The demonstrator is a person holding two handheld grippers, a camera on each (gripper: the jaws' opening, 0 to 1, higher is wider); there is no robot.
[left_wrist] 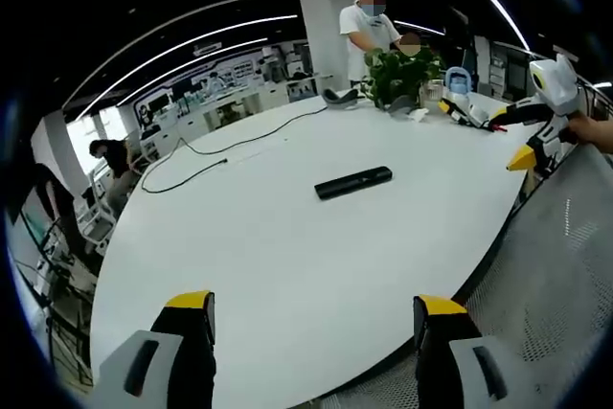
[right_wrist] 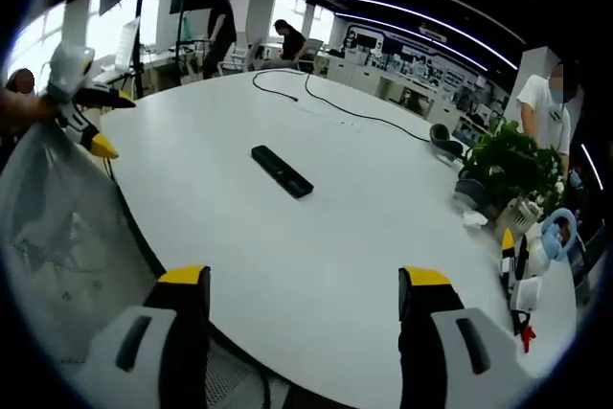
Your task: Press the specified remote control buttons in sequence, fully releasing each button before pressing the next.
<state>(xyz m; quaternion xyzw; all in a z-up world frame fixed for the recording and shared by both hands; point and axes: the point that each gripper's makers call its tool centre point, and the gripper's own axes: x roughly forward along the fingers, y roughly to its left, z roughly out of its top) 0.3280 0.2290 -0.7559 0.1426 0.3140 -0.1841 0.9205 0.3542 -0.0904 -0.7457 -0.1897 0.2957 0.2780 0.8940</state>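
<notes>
Remote lies mid-frame on worktop, long axis crosswise, well ahead of our left claw and right claw, both apart.

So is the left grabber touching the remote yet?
Apart. In the left gripper view, bare white table lies between the open left gripper and the black remote.

A potted plant sits upper right on the white table, a black cable (looping) upper left.
</notes>
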